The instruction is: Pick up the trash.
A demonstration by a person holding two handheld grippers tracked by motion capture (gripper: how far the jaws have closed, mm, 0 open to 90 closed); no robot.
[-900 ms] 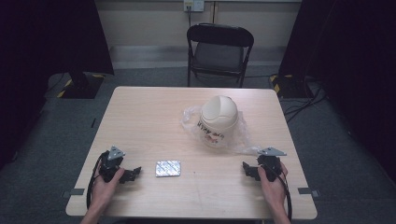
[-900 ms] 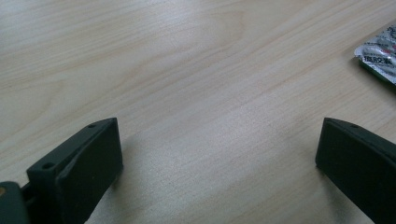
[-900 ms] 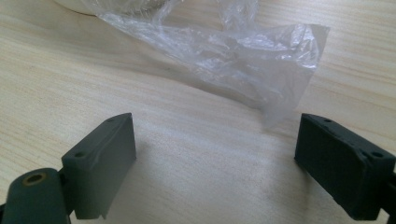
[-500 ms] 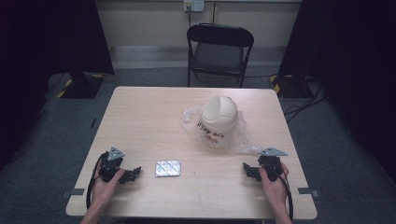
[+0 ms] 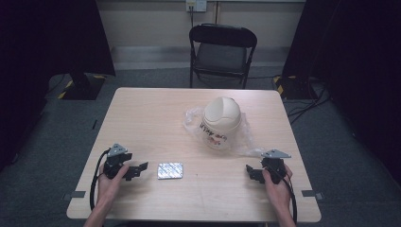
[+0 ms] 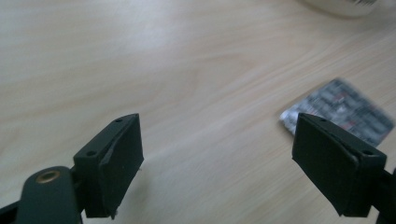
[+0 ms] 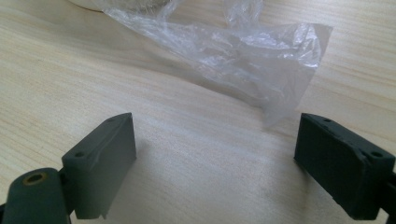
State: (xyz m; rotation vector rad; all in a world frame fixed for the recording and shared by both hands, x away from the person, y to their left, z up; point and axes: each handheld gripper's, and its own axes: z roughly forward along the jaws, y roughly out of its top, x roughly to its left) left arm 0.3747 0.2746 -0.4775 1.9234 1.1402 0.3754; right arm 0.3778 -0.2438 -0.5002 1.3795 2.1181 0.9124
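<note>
On the wooden table [image 5: 142, 113], the left gripper [image 5: 137, 169] rests near the front left edge with its jaws spread wide and nothing between them, a silvery blister pack [image 5: 170, 170] lying just beside it (blurred in the left gripper view). The right gripper [image 5: 252, 173] sits near the front right edge, jaws also wide and empty, near the clear plastic bag [image 7: 243, 51] spread under a cream domed container [image 5: 221, 122] at mid-table.

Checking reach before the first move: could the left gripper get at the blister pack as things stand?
Probably yes. The left gripper is open, the blister pack lies flat just beside it, and only bare table lies between them.
</note>
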